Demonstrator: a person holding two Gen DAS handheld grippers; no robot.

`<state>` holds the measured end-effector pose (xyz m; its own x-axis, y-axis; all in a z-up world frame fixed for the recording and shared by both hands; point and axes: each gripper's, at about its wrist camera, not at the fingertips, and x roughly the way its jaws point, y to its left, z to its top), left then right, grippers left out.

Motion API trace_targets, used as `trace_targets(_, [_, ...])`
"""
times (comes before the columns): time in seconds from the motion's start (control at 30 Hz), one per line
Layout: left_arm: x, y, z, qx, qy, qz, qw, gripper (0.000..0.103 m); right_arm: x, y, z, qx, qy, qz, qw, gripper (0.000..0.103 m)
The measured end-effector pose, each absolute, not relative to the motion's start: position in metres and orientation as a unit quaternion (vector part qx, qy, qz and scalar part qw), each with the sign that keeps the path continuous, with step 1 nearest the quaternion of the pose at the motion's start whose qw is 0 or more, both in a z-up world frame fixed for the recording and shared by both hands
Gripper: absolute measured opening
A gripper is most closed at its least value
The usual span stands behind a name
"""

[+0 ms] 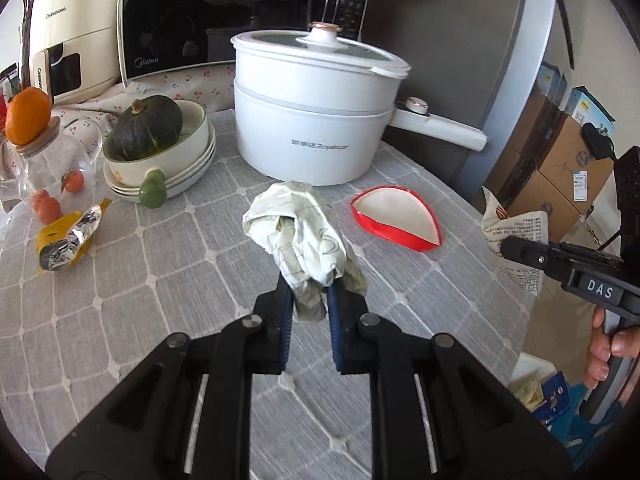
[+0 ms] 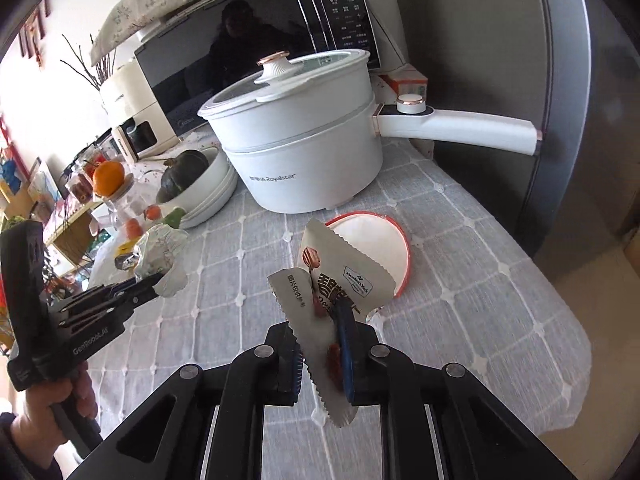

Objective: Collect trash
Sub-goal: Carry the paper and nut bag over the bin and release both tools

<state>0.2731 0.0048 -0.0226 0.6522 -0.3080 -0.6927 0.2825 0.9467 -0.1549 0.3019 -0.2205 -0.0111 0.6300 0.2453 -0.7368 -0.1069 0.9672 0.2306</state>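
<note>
Both grippers clamp trash above the grey checked tablecloth [image 1: 120, 320].

The left gripper [image 1: 308, 296] has its blue-padded jaws closed on the lower end of a crumpled pale wrapper [image 1: 304, 236], held up over the cloth; the right gripper [image 2: 320, 344] pinches a torn snack packet [image 2: 340, 280] with serrated edges. Just beyond lie a red-rimmed lid [image 1: 396, 216] and the white electric pot [image 1: 316, 108]. A yellow foil wrapper [image 1: 68, 240] rests on the cloth to the left, near stacked bowls holding a green squash [image 1: 146, 126].

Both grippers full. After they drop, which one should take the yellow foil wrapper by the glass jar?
Left, probably. The yellow foil wrapper lies on the table's left side, nearer the left gripper, now shut on crumpled paper. The right gripper holds a snack packet over by the red lid.
</note>
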Motion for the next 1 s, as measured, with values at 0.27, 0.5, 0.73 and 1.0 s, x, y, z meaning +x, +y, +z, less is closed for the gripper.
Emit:
trace_targets(0.27, [0.187, -0.009, 0.002, -0.014, 0.372, -0.199, 0.907, 0.017, 0.216, -0.236, 0.02, 0.1, 0.415, 0.084, 0.9, 0.016])
trace_targets(0.5, [0.128, -0.024, 0.002, -0.014, 0.372, -0.223, 0.901, 0.018, 0.148, -0.253, 0.03, 0.106, 0.414, 0.07, 0.901, 0.016])
trace_targets(0.73, [0.1, -0.039, -0.022, -0.018, 0.393, -0.253, 0.884, 0.018, 0.105, -0.27, 0.018, 0.11, 0.43, 0.055, 0.894, 0.016])
trace_targets(1.0, [0.086, -0.094, -0.052, 0.01, 0.441, -0.315, 0.84, 0.019, 0.087, -0.323, -0.01, 0.165, 0.488, -0.01, 0.857, 0.016])
